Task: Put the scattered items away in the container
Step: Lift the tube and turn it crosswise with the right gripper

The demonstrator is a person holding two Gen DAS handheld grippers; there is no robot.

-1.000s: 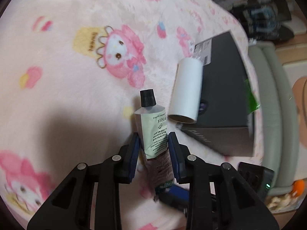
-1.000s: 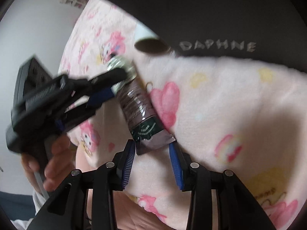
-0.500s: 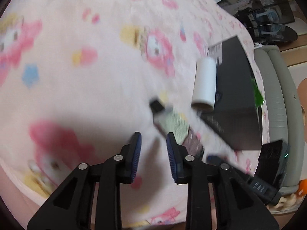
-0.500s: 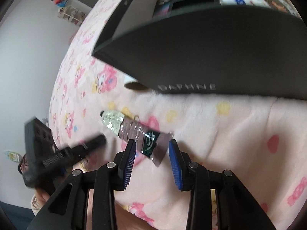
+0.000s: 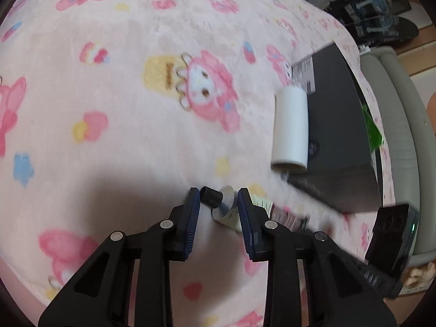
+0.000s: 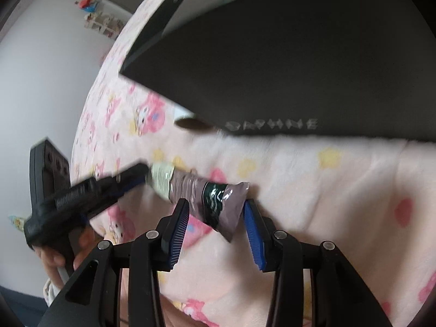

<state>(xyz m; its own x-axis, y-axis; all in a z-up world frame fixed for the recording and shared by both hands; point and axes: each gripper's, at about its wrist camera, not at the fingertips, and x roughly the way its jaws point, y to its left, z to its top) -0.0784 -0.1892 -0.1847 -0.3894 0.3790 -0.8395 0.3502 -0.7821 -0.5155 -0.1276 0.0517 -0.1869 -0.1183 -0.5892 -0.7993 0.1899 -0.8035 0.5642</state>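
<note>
A cream and brown tube (image 5: 227,204) with a black cap (image 5: 212,196) lies slanted over the pink cartoon blanket (image 5: 136,136). My left gripper (image 5: 218,201) is closing, and its pads press on the cap end. From the right wrist view that same gripper (image 6: 136,174) is seen at the tube's far end. My right gripper (image 6: 215,212) is opening. The tube's crimped tail (image 6: 231,204) sits between its pads with small gaps on both sides. The black box (image 5: 340,136) lettered DAPHNE (image 6: 272,124) stands just beyond. A white roll (image 5: 290,128) lies against its side.
A grey padded edge (image 5: 395,136) runs along the right of the bed, with a green item (image 5: 372,128) beside the box. Dark shelves (image 5: 368,13) are at the back right. A hand (image 6: 54,259) holds the left gripper before a white wall (image 6: 41,68).
The left gripper let go of the tube's middle, swung away, and has come back onto its cap end. The right gripper's jaws have widened around the tail.
</note>
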